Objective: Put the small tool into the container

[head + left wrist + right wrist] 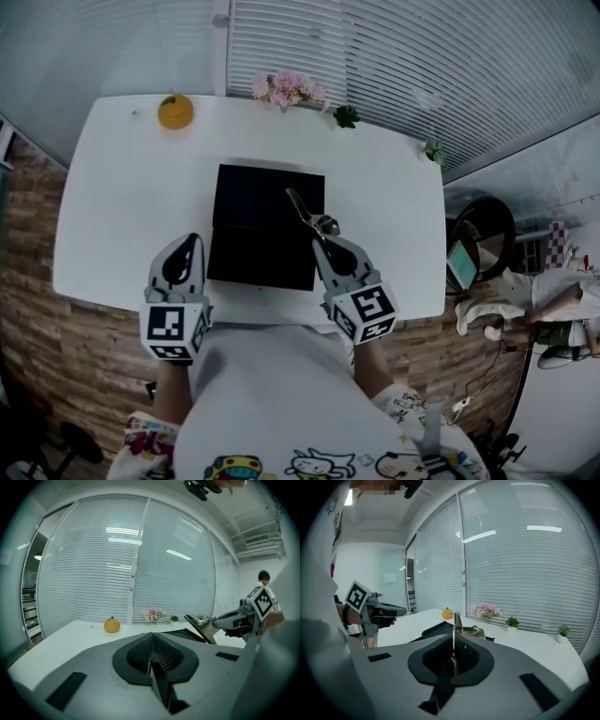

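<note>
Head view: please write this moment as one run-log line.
right claw: shut on small silver metal tool | tool: over black square container, not released | left claw: shut, empty

seen from above, i wear a pale t-shirt (281,394) with colourful cartoon prints along the hem and sleeves. my left hand-held gripper (190,242) and right hand-held gripper (325,242) have grey shells with black ribbed pads, each backed by a white cube (173,330) printed with black square markers.
</note>
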The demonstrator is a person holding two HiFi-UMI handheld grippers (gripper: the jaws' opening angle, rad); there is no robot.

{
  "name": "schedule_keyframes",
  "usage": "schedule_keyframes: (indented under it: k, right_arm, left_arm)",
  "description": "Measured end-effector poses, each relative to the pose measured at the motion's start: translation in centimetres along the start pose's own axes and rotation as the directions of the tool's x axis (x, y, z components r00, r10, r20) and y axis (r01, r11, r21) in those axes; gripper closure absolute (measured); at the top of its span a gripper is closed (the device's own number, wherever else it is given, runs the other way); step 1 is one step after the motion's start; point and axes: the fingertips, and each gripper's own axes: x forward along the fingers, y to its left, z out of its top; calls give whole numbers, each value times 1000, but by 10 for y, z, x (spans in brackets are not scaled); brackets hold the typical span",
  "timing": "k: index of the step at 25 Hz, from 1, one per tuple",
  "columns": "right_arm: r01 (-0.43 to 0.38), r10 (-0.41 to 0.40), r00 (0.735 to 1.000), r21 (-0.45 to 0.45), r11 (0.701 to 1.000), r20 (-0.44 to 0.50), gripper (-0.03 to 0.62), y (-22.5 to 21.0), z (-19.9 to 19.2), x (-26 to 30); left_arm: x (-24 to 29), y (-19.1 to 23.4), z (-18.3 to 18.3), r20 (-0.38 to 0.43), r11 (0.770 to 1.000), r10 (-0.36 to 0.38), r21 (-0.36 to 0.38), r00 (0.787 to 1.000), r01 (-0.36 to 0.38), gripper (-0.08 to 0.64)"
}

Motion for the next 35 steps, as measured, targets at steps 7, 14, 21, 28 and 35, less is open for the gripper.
schedule_keyframes:
  k: [7,14,21,28,35]
  right_arm:
    - [-19,20,1000,7,1000,-22,591,5,-1,7]
    - [-69,69,996,14,998,-49,591,17,-4,10]
    - [-132,134,986,18,991,-95,591,28,-11,15]
    - [-200,201,969,23,980,-143,591,38,-19,24]
    - [-293,293,935,30,956,-201,591,54,-28,31]
  left_arm:
    - [4,5,-3,-10,1000,-4,-4,1000,4,552]
    - [3,2,-6,-18,1000,-17,-16,1000,17,552]
    - [4,-1,-12,-35,1000,-24,-20,999,23,552]
    - [5,-1,-19,-54,999,-27,-30,998,25,552]
    - [6,-4,-28,-72,999,-26,-43,997,22,552]
